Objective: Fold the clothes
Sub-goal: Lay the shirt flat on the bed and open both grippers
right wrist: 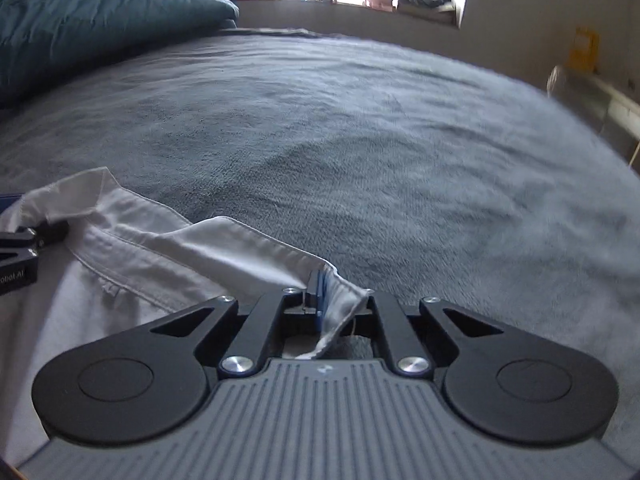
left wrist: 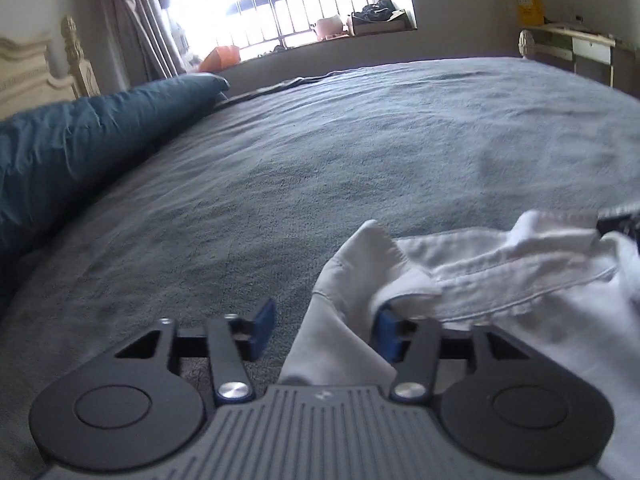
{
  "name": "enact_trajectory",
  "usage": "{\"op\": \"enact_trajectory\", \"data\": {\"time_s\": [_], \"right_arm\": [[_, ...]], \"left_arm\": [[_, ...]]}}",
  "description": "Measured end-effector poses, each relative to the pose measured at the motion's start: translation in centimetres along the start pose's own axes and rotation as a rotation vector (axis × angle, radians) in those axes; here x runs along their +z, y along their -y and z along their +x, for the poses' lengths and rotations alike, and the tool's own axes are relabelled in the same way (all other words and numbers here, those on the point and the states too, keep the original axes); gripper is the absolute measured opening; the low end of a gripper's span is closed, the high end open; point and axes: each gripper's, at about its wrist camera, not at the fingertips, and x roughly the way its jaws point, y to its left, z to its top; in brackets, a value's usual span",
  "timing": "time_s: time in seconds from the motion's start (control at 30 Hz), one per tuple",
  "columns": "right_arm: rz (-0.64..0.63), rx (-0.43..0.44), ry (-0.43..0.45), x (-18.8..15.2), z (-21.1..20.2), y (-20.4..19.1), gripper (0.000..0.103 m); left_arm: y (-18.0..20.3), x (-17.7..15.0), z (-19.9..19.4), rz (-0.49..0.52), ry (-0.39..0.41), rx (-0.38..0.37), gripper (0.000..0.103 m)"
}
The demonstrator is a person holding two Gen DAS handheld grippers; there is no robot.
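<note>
A white collared shirt (left wrist: 500,272) (right wrist: 160,248) lies crumpled on the near part of a grey bed cover (left wrist: 360,140) (right wrist: 380,140), its collar towards the window. My left gripper (left wrist: 325,328) stands open at the shirt's left corner; a flap of white cloth hangs loosely between its blue pads (left wrist: 264,324). My right gripper (right wrist: 326,300) is shut on the shirt's right hem, which bunches between the nearly closed blue pads. The left gripper's black body (right wrist: 20,240) shows at the left edge of the right wrist view, resting on the shirt.
A teal pillow or folded quilt (left wrist: 80,140) (right wrist: 100,20) lies along the bed's left side by a cream headboard (left wrist: 32,76). A barred window with a cluttered sill (left wrist: 360,20) is behind. A desk (left wrist: 580,44) stands at the right. Grey cover stretches beyond the shirt.
</note>
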Motion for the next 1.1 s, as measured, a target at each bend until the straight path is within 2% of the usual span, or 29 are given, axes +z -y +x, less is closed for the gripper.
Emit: {"op": "enact_trajectory", "data": {"time_s": [0.03, 0.07, 0.1, 0.13, 0.17, 0.3, 0.4, 0.5, 0.67, 0.77, 0.83, 0.9, 1.03, 1.1], "right_arm": [[0.026, 0.026, -0.016, 0.2, -1.0, 0.3, 0.014], [0.047, 0.040, -0.021, 0.3, -2.2, 0.5, 0.024], [0.062, 0.050, -0.022, 0.5, -3.8, 0.8, 0.030], [0.077, 0.058, -0.022, 0.7, -5.5, 1.0, 0.043], [0.087, 0.061, -0.021, 0.8, -7.6, 1.1, 0.050], [0.119, 0.054, -0.013, 1.1, -15.5, 1.7, 0.054], [0.120, 0.021, 0.010, 0.4, -21.7, 1.6, 0.055], [0.119, 0.024, 0.043, -0.7, -28.4, 1.1, 0.057], [0.071, 0.132, 0.109, -4.9, -37.4, -0.8, 0.061], [0.022, 0.213, 0.153, -9.1, -42.1, -2.3, 0.068], [0.031, 0.289, 0.161, -12.5, -43.6, -3.2, 0.068], [0.065, 0.374, 0.157, -16.1, -44.4, -4.1, 0.068], [0.178, 0.506, 0.062, -22.3, -41.6, -6.7, 0.068], [0.236, 0.546, 0.000, -24.6, -39.7, -7.9, 0.068]], "left_arm": [[-0.6, 0.4, -1.1, -0.033, -0.011, -0.021, 0.065], [-1.0, 0.6, -2.5, -0.068, -0.019, -0.038, 0.069], [-1.5, 0.9, -4.0, -0.098, -0.029, -0.054, 0.075], [-2.2, 1.1, -5.5, -0.122, -0.046, -0.071, 0.079], [-2.8, 1.2, -7.1, -0.142, -0.063, -0.087, 0.082], [-5.1, 1.1, -14.3, -0.212, -0.099, -0.096, 0.082], [-7.1, 0.3, -21.3, -0.250, -0.076, -0.089, 0.082], [-9.1, -0.7, -29.6, -0.236, -0.011, -0.059, 0.082], [-12.6, -4.3, -43.2, -0.171, 0.092, 0.011, 0.091], [-13.8, -8.1, -48.7, -0.166, 0.107, 0.003, 0.095], [-14.0, -11.5, -50.5, -0.177, 0.085, -0.017, 0.095], [-13.3, -15.5, -50.3, -0.184, 0.030, -0.052, 0.095], [-10.2, -23.7, -47.8, -0.151, -0.077, -0.142, 0.093], [-8.1, -27.2, -46.6, -0.116, -0.099, -0.175, 0.086]]}}
